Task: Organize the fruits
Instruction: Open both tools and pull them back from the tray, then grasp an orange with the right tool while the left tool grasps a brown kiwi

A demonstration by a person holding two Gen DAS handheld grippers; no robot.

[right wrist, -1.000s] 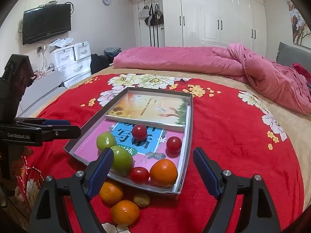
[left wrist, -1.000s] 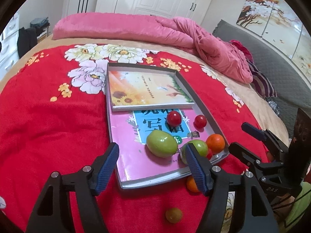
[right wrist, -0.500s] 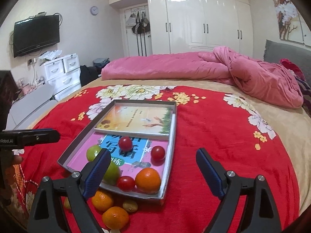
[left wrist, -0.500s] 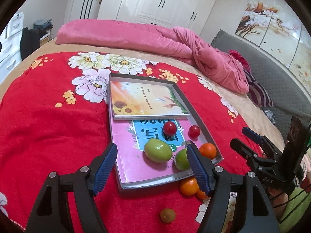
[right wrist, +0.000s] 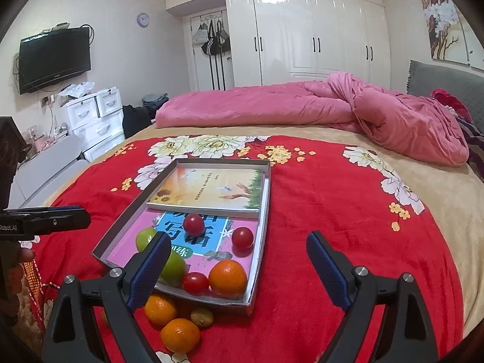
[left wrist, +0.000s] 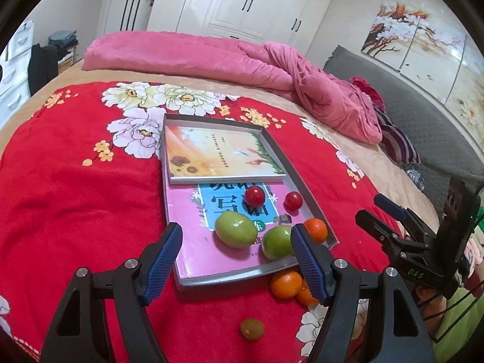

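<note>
Item: tray (right wrist: 257, 243), shallow, grey-rimmed, on a red flowered blanket (right wrist: 332, 227); two books lay flat in it. On the lower book: two green fruits (left wrist: 235, 233), three small red fruits (right wrist: 193, 224), and one orange (right wrist: 227, 278) in the near right corner.

Loose stock, outside the tray and just beside its near edge: two oranges (right wrist: 160, 309), one touching or almost touching the other, and a small brown-green fruit (right wrist: 202, 316) between them and the tray wall.

Tools: left gripper (left wrist: 237, 260) had its jaws spread wide and carried nothing. Right gripper (right wrist: 236, 269) likewise stood wide open and empty. Both hung above the bed, clear of all the fruit.

Governing relation: the loose fruit lay below and forward of both tools. In the right wrist view it sat toward the gripper's left finger (right wrist: 148, 270); in the left wrist view it sat under the right finger (left wrist: 308, 266), with the small fruit nearer the centre line. Neither gripper was plainly nearer. The round fruit had no long axis, so jaw angle probably mattered little.

Status, by estimate: sorting partly done; three pieces remained outside.
</note>
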